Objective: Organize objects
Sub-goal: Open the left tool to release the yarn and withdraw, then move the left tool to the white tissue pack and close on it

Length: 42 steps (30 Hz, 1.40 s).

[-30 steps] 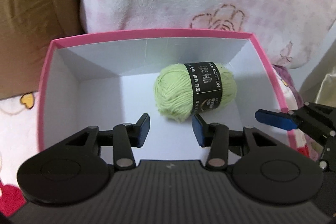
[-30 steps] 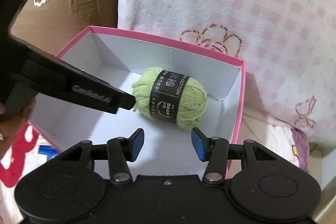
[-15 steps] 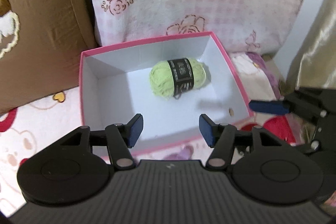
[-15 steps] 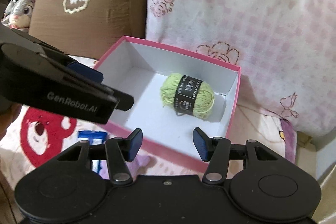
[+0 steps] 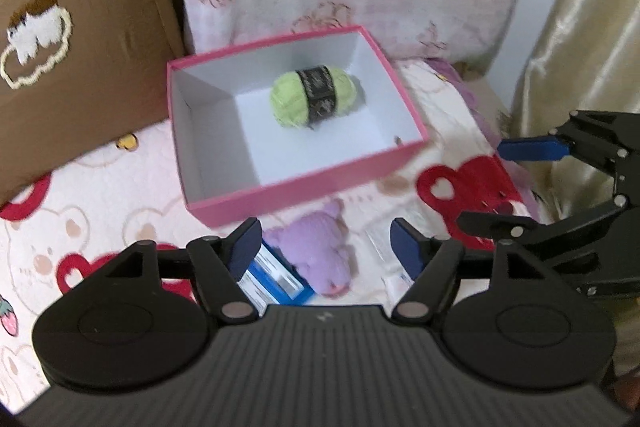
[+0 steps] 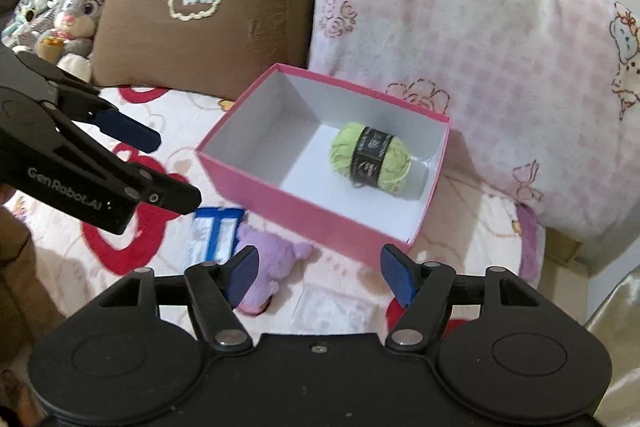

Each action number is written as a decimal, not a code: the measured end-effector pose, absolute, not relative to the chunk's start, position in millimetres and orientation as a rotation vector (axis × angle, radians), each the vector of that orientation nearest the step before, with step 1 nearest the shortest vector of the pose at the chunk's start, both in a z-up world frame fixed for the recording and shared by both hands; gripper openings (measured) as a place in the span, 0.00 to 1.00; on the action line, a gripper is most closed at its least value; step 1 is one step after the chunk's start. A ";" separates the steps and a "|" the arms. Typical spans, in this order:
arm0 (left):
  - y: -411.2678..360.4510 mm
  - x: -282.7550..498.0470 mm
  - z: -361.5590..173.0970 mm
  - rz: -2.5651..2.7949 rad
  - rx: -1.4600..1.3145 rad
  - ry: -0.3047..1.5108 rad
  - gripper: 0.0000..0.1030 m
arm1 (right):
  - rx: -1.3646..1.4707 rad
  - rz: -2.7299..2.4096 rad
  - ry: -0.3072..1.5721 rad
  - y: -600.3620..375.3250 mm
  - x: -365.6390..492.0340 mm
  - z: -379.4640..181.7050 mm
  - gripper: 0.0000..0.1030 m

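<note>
One green yarn ball (image 5: 313,100) lies in one pink box (image 5: 304,189); two empty grippers, left gripper (image 5: 325,245) and right gripper (image 6: 318,273), are opening.

Left gripper (image 5: 326,243) hangs over the bedspread (image 5: 100,203), jaws opening with nothing between them, green yarn ball (image 5: 314,101) sitting inside the pink box (image 5: 304,189), purple plush (image 5: 320,251) and blue-white packet (image 5: 272,277) just below it.

A light-green yarn ball (image 5: 313,100) with a black label band is seen lying on its side inside the open pink box (image 5: 304,189), while a lilac plush toy (image 5: 316,251) and a blue-and-white packet (image 5: 276,281) are left on the blanket before it.
</note>
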<state>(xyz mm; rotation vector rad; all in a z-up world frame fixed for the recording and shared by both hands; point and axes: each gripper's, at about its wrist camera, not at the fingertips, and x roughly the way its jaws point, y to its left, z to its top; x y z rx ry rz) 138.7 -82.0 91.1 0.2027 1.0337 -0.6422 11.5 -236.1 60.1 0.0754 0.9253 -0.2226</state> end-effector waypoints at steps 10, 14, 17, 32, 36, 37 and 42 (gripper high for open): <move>-78.0 89.5 83.5 -0.682 0.280 1.042 0.75 | 0.052 -0.220 0.950 -215.6 -33.5 59.2 0.83; -80.0 75.4 72.4 -0.686 0.305 1.059 0.80 | 0.049 -0.195 0.971 -206.2 -47.0 53.8 0.84; -81.6 67.7 61.3 -0.692 0.316 1.085 0.80 | 0.055 -0.174 0.983 -200.0 -54.8 47.2 0.85; -89.0 36.0 13.7 -0.689 0.337 1.171 0.92 | 0.168 -0.078 1.022 -184.9 -77.1 -2.0 0.90; -94.5 32.1 4.1 -0.688 0.349 1.189 0.92 | 0.207 -0.072 1.033 -187.7 -80.1 -18.6 0.90; -95.4 31.7 1.3 -0.687 0.349 1.195 0.92 | 0.215 -0.073 1.035 -188.4 -80.8 -22.7 0.90; -96.3 35.5 -13.4 -0.666 0.322 1.210 0.93 | 0.228 -0.074 1.037 -192.0 -82.8 -39.2 0.90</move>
